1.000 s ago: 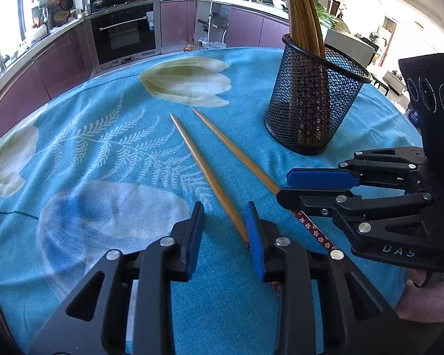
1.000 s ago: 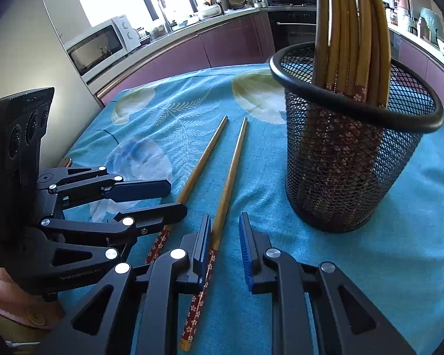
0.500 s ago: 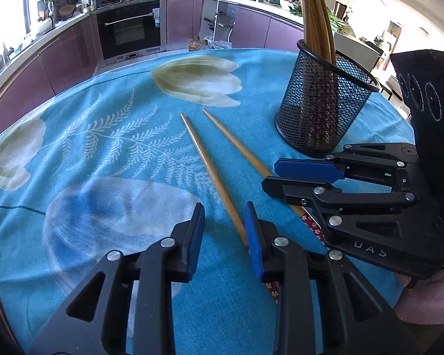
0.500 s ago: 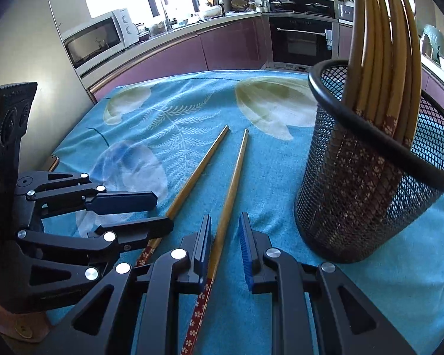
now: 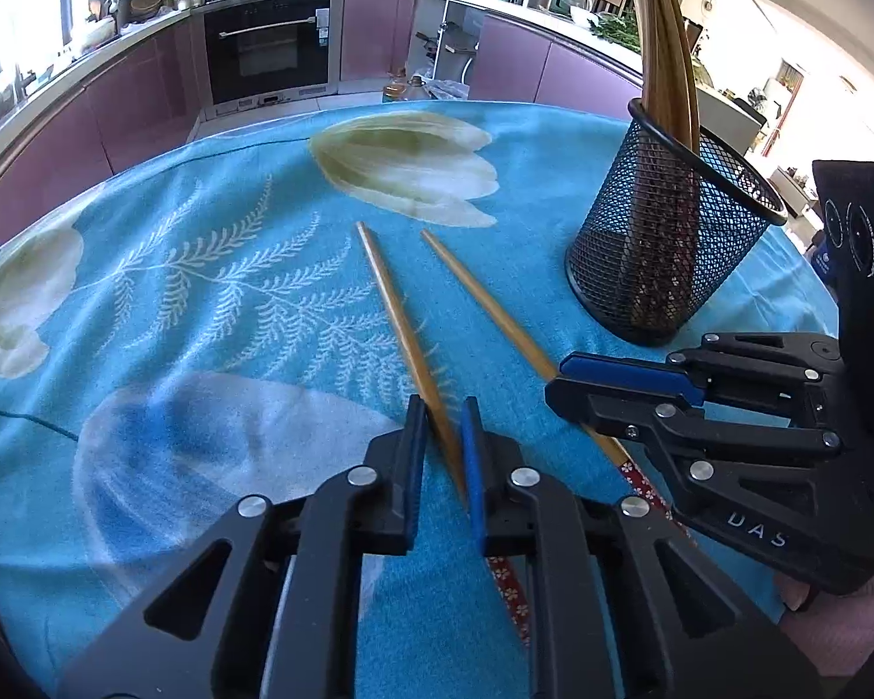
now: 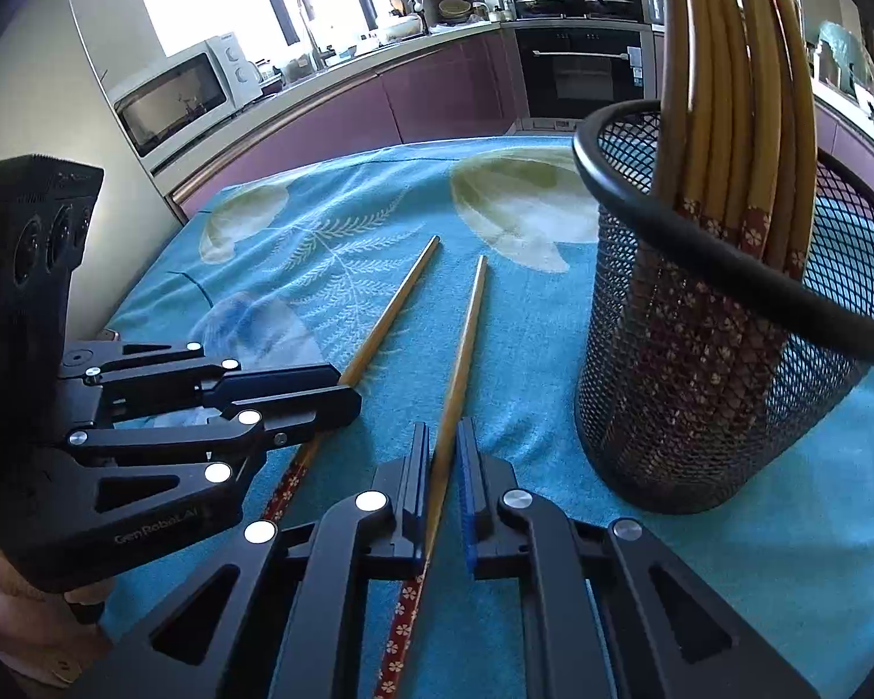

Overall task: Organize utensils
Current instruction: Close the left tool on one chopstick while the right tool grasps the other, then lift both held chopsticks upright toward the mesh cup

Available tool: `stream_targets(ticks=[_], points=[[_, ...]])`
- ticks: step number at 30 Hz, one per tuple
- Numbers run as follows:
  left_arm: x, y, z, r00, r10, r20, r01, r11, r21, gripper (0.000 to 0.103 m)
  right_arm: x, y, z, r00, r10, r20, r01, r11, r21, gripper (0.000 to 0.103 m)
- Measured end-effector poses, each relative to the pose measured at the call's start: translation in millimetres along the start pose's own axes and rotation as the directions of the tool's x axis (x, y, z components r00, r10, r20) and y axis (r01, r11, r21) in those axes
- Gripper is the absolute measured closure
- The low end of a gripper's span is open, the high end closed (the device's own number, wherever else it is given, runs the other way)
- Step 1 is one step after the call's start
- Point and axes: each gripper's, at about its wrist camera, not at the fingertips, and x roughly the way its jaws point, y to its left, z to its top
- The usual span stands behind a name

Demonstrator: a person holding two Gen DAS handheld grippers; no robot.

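Two wooden chopsticks with red flowered ends lie side by side on the blue cloth. My left gripper [image 5: 441, 413] straddles the left chopstick [image 5: 393, 303], jaws narrowly open around it. My right gripper [image 6: 440, 431] straddles the right chopstick [image 6: 463, 338], jaws also narrowly open; neither chopstick is lifted. The right chopstick [image 5: 483, 303] runs under the right gripper [image 5: 559, 376] in the left wrist view. The left gripper [image 6: 344, 384] sits over the left chopstick [image 6: 390, 314] in the right wrist view. A black mesh holder [image 5: 664, 256] with several chopsticks stands to the right; it also shows in the right wrist view [image 6: 705, 396].
The table wears a blue flowered cloth [image 5: 204, 303]. Kitchen counters, an oven [image 5: 268, 52] and a microwave [image 6: 186, 99] stand beyond the table's far edge.
Both grippers have moved forward along the chopsticks and their jaws have narrowed around them. The holder looks farther to the right.
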Motion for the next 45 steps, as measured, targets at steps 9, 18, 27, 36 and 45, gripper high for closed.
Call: stream_targets(ticks=[9,18,27,36,45], points=[[-4,0,-7,1.000,-0.004,0.009,0.004,0.999,-0.042,0.095,-10,1,-2,0.999,0.027,0.018,-0.027,1.000,0.009,0.097],[-8,-10,-16,1.000,-0.004,-0.003,0.004,1.000,-0.012,0.095,-5,4,-3,1.000,0.015,-0.009,-0.015,1.000,-0.015,0.097],[-1,-14,-7,1.000,0.007,-0.008,-0.007,1.000,0.031,0.091,-3,8,-6,1.000,-0.011,-0.013,0.010,0.999,-0.045,0.096],[7,-14,3,1.000,0.015,-0.004,-0.015,0.999,0.034,0.095,-4,3,-6,1.000,0.002,-0.005,-0.002,1.000,-0.028,0.097],[1,-13,3,1.000,0.009,0.019,-0.010,1.000,0.013,0.095,-19,0,-3,0.999,0.028,0.033,-0.027,0.999,-0.019,0.097]])
